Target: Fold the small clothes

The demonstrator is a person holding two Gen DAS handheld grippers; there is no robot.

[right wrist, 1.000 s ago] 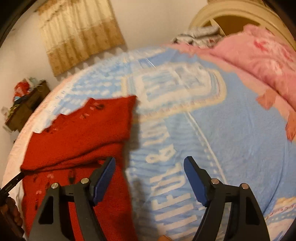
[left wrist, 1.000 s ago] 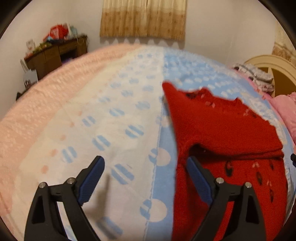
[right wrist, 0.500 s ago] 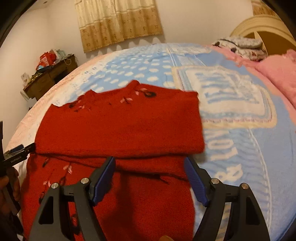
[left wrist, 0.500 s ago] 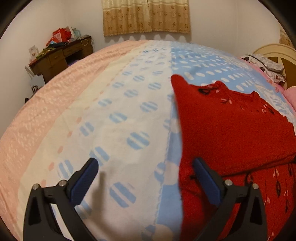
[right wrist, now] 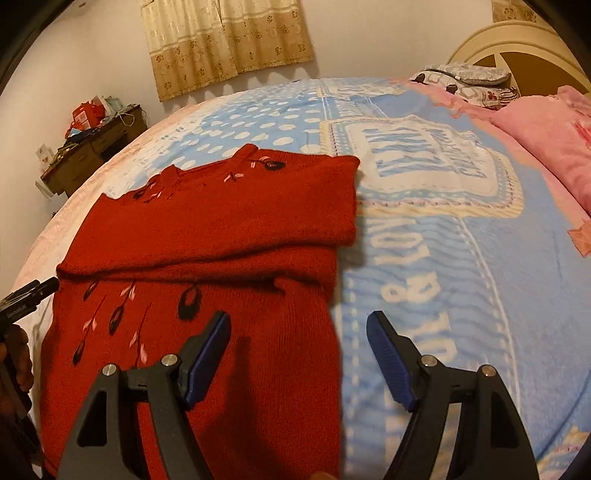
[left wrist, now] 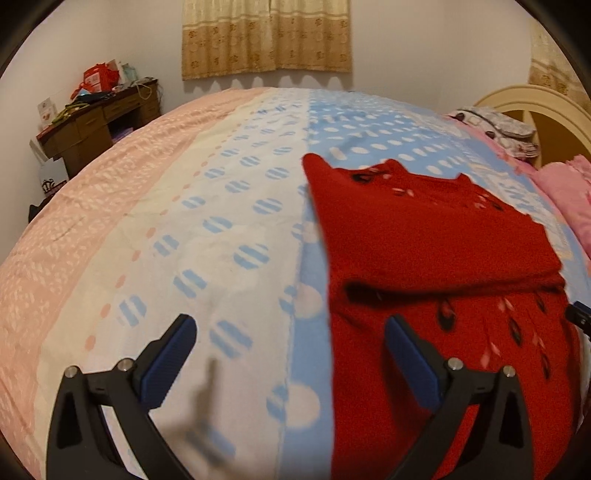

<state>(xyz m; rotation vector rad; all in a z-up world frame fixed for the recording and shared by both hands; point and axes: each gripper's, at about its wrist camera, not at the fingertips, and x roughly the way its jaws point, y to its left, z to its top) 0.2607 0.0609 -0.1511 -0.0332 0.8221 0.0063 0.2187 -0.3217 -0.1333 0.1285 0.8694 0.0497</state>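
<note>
A red knitted sweater (left wrist: 424, 236) (right wrist: 221, 221) with dark and pink embroidery lies on the bed, its sleeves folded flat across the chest. My left gripper (left wrist: 291, 354) hangs open over the sweater's left edge, with only the bedspread and that edge below it. My right gripper (right wrist: 299, 347) stands open above the sweater's lower right edge, nothing pinched between its blue pads. The left gripper's tip (right wrist: 33, 291) and the hand holding it show at the left border of the right wrist view.
The bed carries a blue, white and pink spotted bedspread (left wrist: 207, 236) with a lettered panel (right wrist: 424, 158). Pink bedding (right wrist: 546, 136) and a patterned pillow (right wrist: 465, 74) lie by the headboard (left wrist: 535, 107). A cluttered wooden desk (left wrist: 92, 118) stands against the far wall under a curtain (left wrist: 266, 33).
The right gripper has swung left from the blue lettered spread to above the sweater's right edge. The left gripper's jaws opened slightly wider and it shifted a little along the sweater's left edge.
</note>
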